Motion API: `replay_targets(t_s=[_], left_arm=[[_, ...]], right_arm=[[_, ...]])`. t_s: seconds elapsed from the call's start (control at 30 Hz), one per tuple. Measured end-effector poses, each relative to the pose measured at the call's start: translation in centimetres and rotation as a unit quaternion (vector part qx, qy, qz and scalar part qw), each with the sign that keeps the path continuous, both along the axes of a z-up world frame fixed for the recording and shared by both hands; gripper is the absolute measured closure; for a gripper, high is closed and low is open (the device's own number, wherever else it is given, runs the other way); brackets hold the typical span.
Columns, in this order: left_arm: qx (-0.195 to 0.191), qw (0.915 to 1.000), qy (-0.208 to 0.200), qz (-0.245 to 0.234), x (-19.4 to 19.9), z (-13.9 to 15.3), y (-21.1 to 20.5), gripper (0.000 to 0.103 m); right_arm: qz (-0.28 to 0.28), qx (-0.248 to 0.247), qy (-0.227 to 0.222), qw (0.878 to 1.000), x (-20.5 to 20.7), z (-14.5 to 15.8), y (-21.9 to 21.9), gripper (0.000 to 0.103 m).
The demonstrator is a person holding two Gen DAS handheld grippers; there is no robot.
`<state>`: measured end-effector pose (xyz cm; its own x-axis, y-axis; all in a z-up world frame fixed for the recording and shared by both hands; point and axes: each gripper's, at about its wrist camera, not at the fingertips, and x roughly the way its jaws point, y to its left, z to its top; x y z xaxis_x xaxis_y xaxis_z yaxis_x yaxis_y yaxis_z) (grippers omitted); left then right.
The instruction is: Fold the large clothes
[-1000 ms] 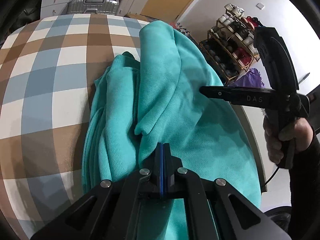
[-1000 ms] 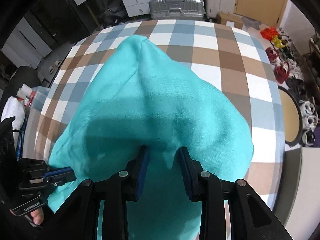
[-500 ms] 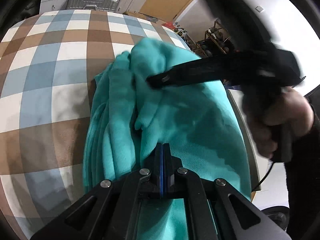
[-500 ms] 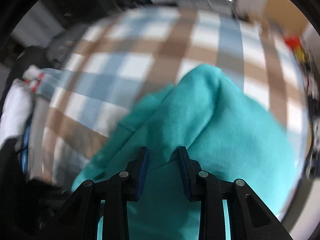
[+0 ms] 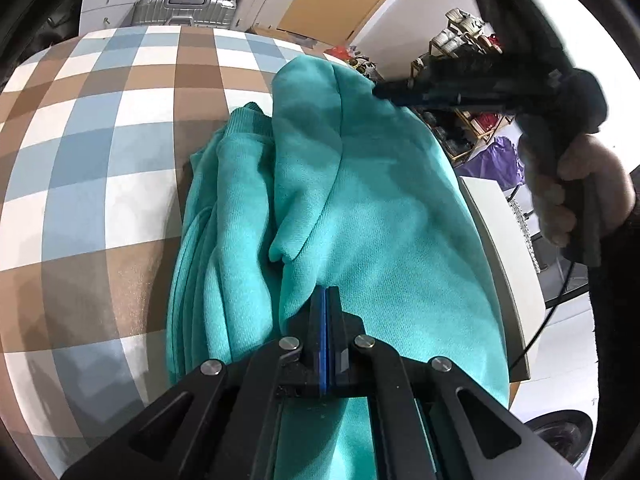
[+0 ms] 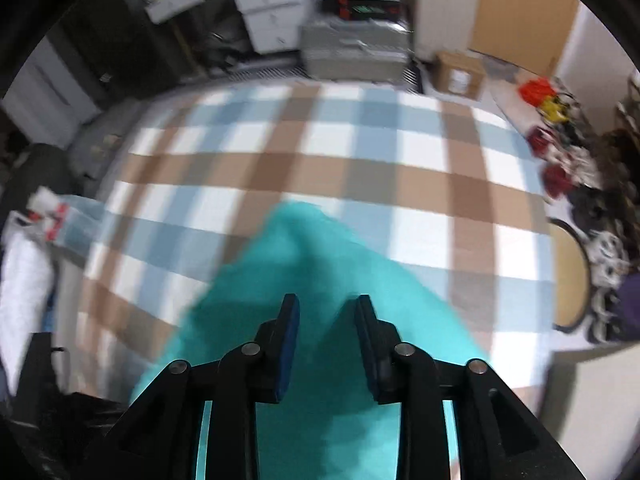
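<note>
A large teal sweatshirt (image 5: 380, 220) lies bunched in folds along the right side of a table with a checked cloth (image 5: 100, 140). My left gripper (image 5: 326, 292) is shut, its tips against the garment's near part; no cloth shows between the pads. A hand (image 5: 568, 192) holds my right gripper (image 5: 378, 91) at the garment's far right edge. In the blurred right wrist view the right gripper (image 6: 327, 300) hangs over the teal sweatshirt (image 6: 312, 264). Its jaws stand apart and the cloth shows below them.
The table's right edge (image 5: 500, 240) runs close beside the garment. Bare checked cloth (image 6: 340, 168) stretches beyond and to the left. Past the table stand a silver suitcase (image 5: 184, 6), white drawers (image 5: 104, 4) and a shoe rack (image 5: 460, 60). A round stool (image 6: 568, 272) is at the right.
My right gripper swept in over the garment's middle, then drew back to its far right edge and rose; its view now takes in more table. The left gripper has kept still.
</note>
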<state>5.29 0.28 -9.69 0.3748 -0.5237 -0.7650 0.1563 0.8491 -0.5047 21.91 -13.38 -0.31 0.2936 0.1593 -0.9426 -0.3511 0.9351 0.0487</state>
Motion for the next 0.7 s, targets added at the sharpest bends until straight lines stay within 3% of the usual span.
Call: replay_targets(t_s=[0.07,0.17,0.33,0.4,0.5,0.6,0.63,0.67,0.7], left_arm=[[0.004,1.0,-0.002,0.001,-0.1,0.0,-0.1,0.103],[0.012,0.9999,-0.009,0.004,-0.2,0.1,-0.3,0.103],[-0.002,1.0,-0.003,0.002,-0.3,-0.2,0.0,0.103],[-0.012,0.9999,0.0,-0.005,-0.4,0.1,0.2,0.103],[0.005,0.9996,-0.012,-0.025,-1.0,1.3,0.0,0.103],[0.036,0.9967,-0.06,-0.04,-2.4,3.5,0.1,0.103],[0.04,0.9964,-0.064,-0.039,-2.6,3.8,0.4,0.1],[0.037,0.997,-0.061,-0.03,-2.7,4.0,1.0,0.082],[0.028,0.998,-0.055,-0.016,-2.7,4.1,1.9,0.046]], right_arm=[[-0.003,-0.021,0.016,1.0,0.7,-2.1,-0.1,0.075],[-0.001,-0.058,0.003,0.998,0.9,-5.1,1.0,0.071],[-0.023,-0.061,0.002,0.998,1.4,-5.9,1.1,0.071],[-0.025,-0.029,-0.013,0.999,0.6,-3.8,0.0,0.07],[-0.034,0.081,-0.041,0.995,-3.3,0.5,-3.7,0.063],[-0.048,0.158,-0.085,0.983,-9.2,3.5,-7.8,0.029],[-0.058,0.182,-0.101,0.976,-11.4,4.0,-9.3,0.012],[-0.069,0.209,-0.111,0.969,-13.6,4.0,-10.9,0.006],[-0.082,0.236,-0.116,0.961,-16.0,3.6,-12.4,0.006]])
